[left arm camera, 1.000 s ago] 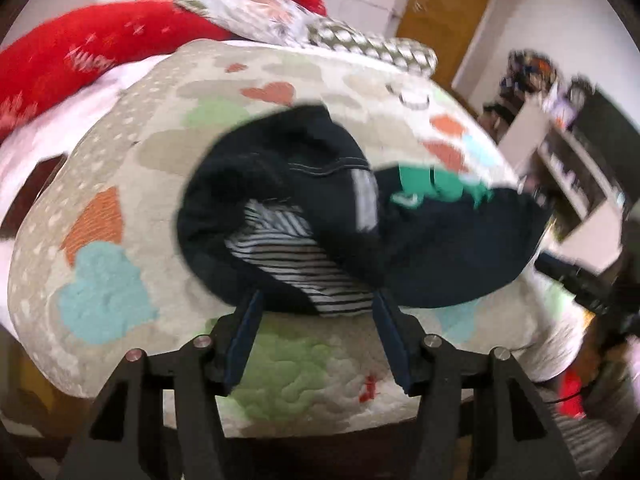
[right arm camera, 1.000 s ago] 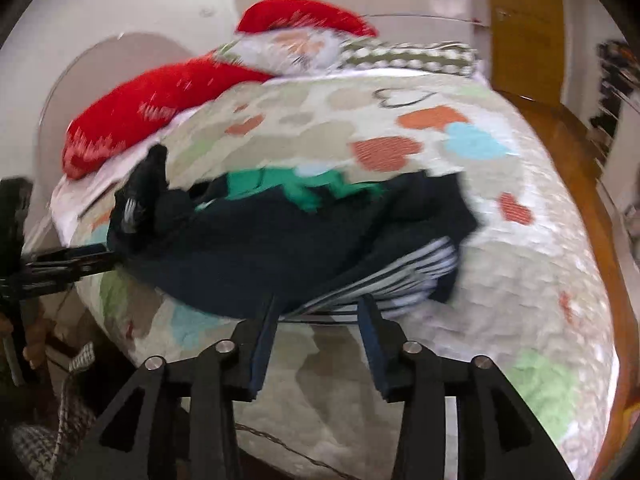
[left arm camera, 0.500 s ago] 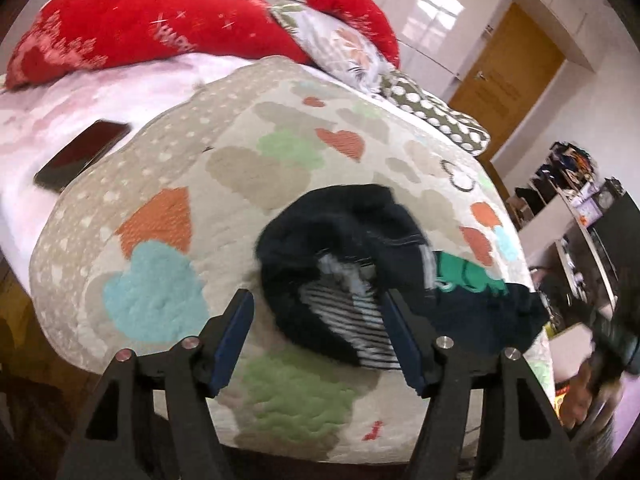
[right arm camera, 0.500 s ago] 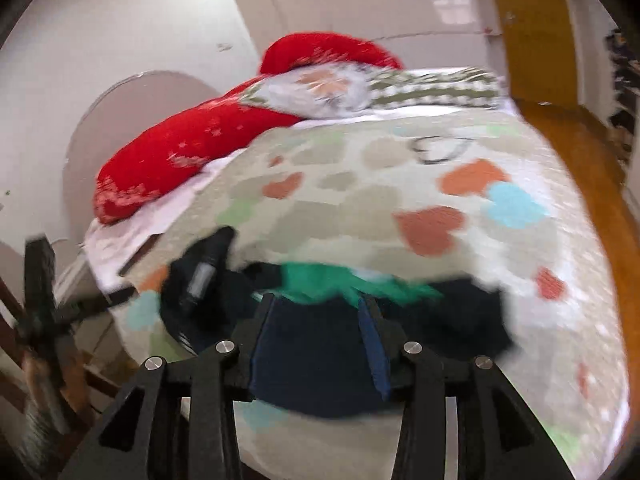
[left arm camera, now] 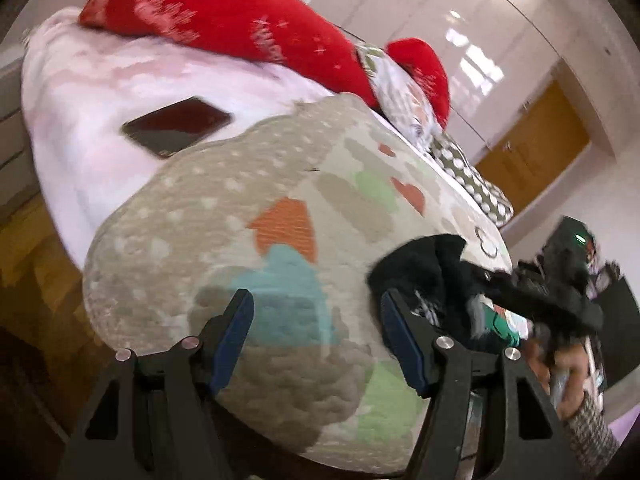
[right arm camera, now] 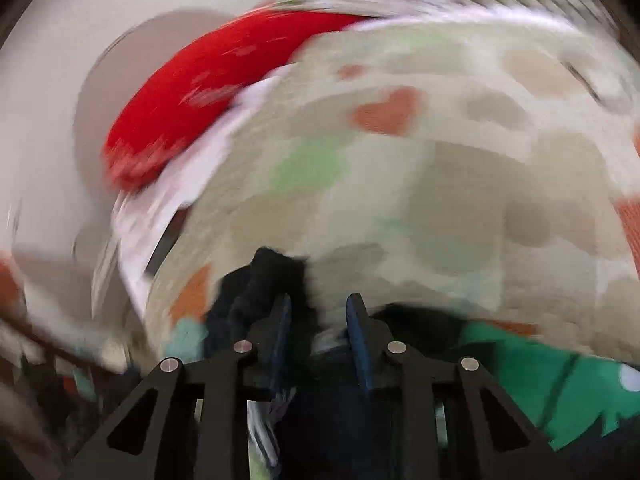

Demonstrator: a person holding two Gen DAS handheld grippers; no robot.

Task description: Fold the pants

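Note:
The dark navy pants [left arm camera: 432, 272] with a striped lining and a green print lie bunched on the heart-patterned quilt [left arm camera: 248, 208], right of my left gripper [left arm camera: 316, 316], which is open and empty with its right finger beside the cloth. In the blurred right wrist view my right gripper [right arm camera: 318, 316] is low over the pants [right arm camera: 272, 280]. Its jaws stand a little apart with dark cloth under and between them. The green print [right arm camera: 560, 372] lies to its right. The other gripper [left arm camera: 572, 248] shows at the pants' far side.
A dark phone [left arm camera: 176, 128] lies on the pink sheet [left arm camera: 88, 92] at the bed's left. Red pillows [left arm camera: 224, 12] and patterned pillows [left arm camera: 468, 172] sit at the head. A wooden door [left arm camera: 532, 152] is beyond. The bed edge falls away just below my left gripper.
My left gripper has swung left and away, so the pants have slid to the right of its view. My right gripper has dropped close onto the pants; its view is now motion-blurred.

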